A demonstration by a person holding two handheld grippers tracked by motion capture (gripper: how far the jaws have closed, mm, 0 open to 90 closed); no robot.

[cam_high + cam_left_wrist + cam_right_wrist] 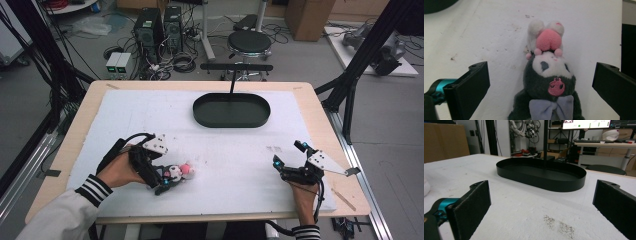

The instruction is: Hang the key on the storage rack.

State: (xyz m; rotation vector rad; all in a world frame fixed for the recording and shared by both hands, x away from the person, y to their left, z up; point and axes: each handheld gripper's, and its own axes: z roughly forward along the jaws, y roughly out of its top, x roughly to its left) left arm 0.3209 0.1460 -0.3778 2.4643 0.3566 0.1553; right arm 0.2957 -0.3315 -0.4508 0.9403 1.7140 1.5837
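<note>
This is a robotics lab or research workshop. Two black tower computers stand on the grey floor amid tangled black cables, beside a round black stool and brown cardboard boxes. Black metal frame struts flank the foam-covered wooden table; a lit monitor sits on a far desk.

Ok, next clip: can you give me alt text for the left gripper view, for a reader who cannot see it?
A dark grey plush toy with a white face, pink heart on its head and pale purple bow lies on the white table cover, between the two wide-open black jaws of the left gripper. Neither jaw touches it. A black tray's edge shows at the top left corner.
</note>
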